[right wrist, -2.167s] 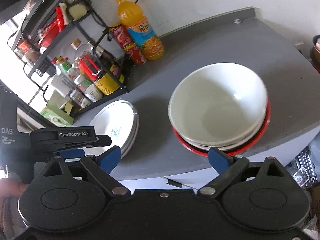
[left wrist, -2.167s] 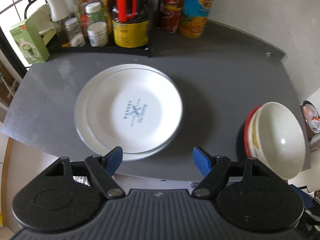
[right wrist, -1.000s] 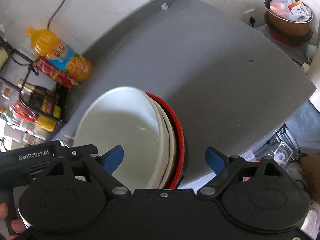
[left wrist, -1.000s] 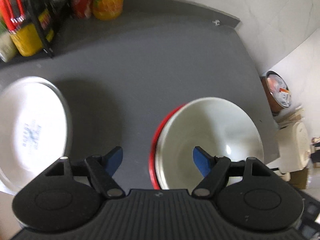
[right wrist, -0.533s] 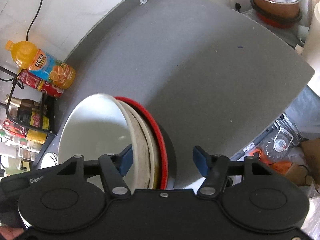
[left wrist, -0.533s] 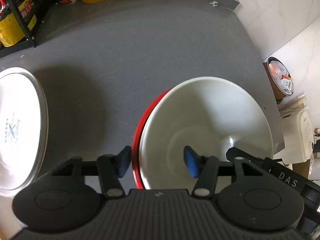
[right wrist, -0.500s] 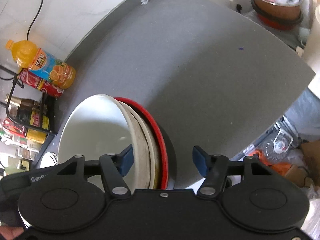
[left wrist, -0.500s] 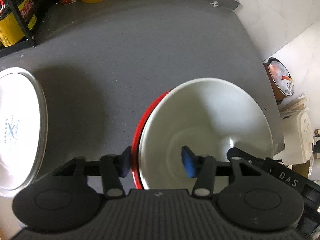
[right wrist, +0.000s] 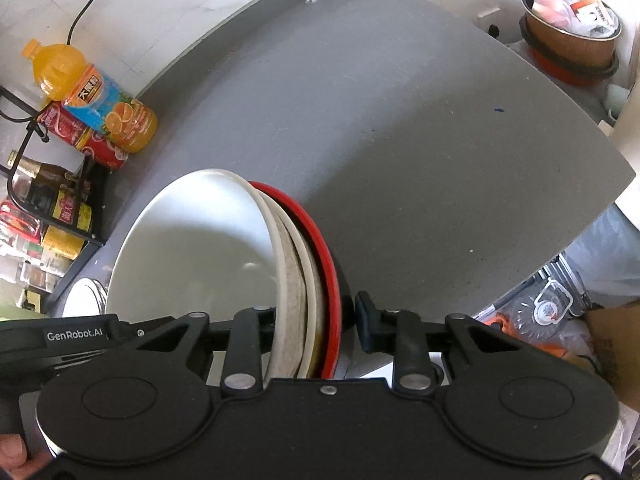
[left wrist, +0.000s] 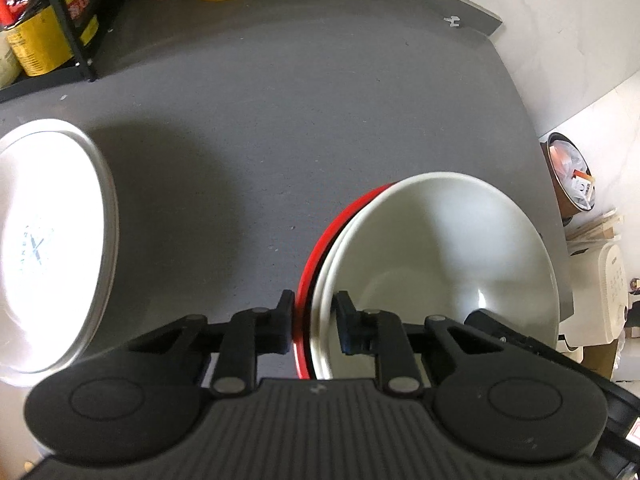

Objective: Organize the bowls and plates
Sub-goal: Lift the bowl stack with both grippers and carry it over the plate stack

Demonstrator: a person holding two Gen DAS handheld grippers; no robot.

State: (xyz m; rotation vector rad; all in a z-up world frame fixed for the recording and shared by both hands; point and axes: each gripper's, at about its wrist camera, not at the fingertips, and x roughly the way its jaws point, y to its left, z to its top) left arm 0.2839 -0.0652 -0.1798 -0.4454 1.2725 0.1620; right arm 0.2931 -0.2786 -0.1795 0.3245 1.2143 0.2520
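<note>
A stack of bowls (left wrist: 440, 248), white ones nested in a red one, stands near the front edge of the grey counter (left wrist: 320, 100). My left gripper (left wrist: 313, 312) straddles the stack's left rim and its jaws are closing; one pad is inside the top bowl, the other against the red wall. In the right wrist view the stack (right wrist: 192, 248) fills the lower left. My right gripper (right wrist: 316, 320) straddles the right rim, its jaws closing, with its inner finger hidden behind the white bowls. A stack of white plates (left wrist: 48, 240) lies to the left.
A black wire rack with cans and bottles (left wrist: 40, 40) stands at the back left, beside an orange juice bottle (right wrist: 100, 100) and a red can (right wrist: 80, 136). Off the counter's right edge are a brown pot (right wrist: 572, 28) and a white appliance (left wrist: 604, 292).
My left gripper has left the plates and come over to the bowls. Both grippers' jaws have narrowed from wide open to tight around opposite rims of the stack.
</note>
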